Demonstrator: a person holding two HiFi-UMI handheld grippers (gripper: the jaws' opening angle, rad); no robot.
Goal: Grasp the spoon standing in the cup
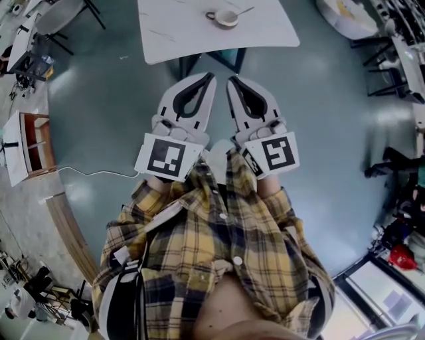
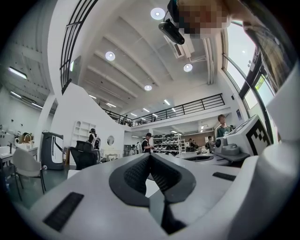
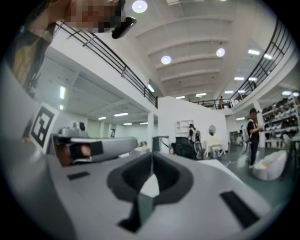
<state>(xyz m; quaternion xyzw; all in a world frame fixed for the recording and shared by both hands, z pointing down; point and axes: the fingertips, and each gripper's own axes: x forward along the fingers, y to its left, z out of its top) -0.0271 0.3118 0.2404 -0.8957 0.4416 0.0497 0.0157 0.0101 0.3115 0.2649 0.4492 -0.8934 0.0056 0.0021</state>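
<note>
1. the cup (image 1: 226, 18) sits on the white table (image 1: 174, 30), with the spoon (image 1: 244, 11) in it, handle leaning out to the right.
2. the left gripper (image 1: 211, 76) has its jaws pressed together, empty, well short of the table.
3. the right gripper (image 1: 231, 80) is just beside it, jaws likewise pressed together, holding nothing.

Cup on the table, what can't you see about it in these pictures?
Head view: cup too small to show what is inside.
Head view: the spoon, lower end hidden inside the cup.
Head view: table cut off by the top edge.
Both gripper views face the room; neither shows the cup.
</note>
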